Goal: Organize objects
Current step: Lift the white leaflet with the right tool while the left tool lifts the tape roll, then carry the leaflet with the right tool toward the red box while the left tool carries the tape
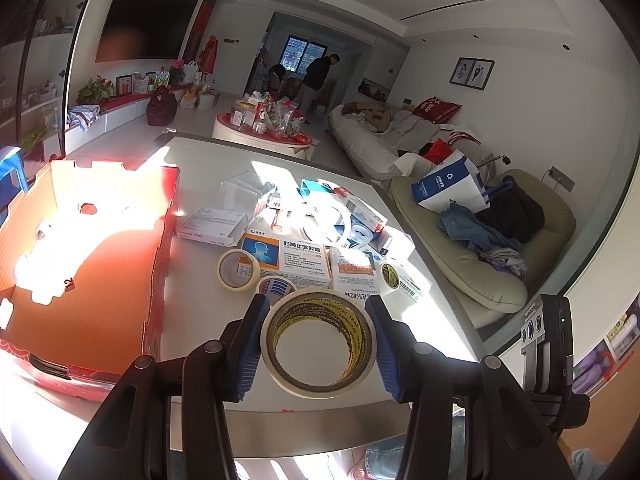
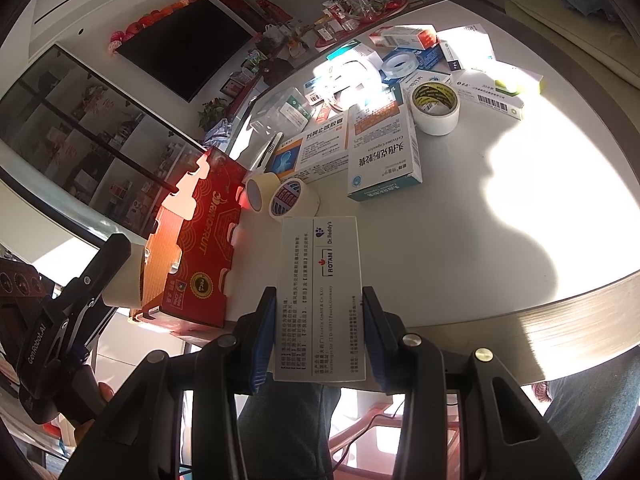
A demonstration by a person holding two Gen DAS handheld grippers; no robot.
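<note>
- Left gripper (image 1: 318, 344) clamps a tape roll (image 1: 319, 342) above the bench (image 1: 192, 320); the round roll could slip.
- Right gripper (image 2: 320, 336) pinches a white medicine box (image 2: 320, 300); it might twist before reaching the red carton (image 2: 192, 256).

Person (image 1: 318, 80) in far doorway too small; red box (image 1: 80, 260) cut off left.

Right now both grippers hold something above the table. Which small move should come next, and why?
Probably carry the left gripper sideways over the open red box and release its tape roll there. The roll is already clamped and lifted, and the box, seemingly empty, stands just beside it. The right gripper can wait with its white medicine box.
</note>
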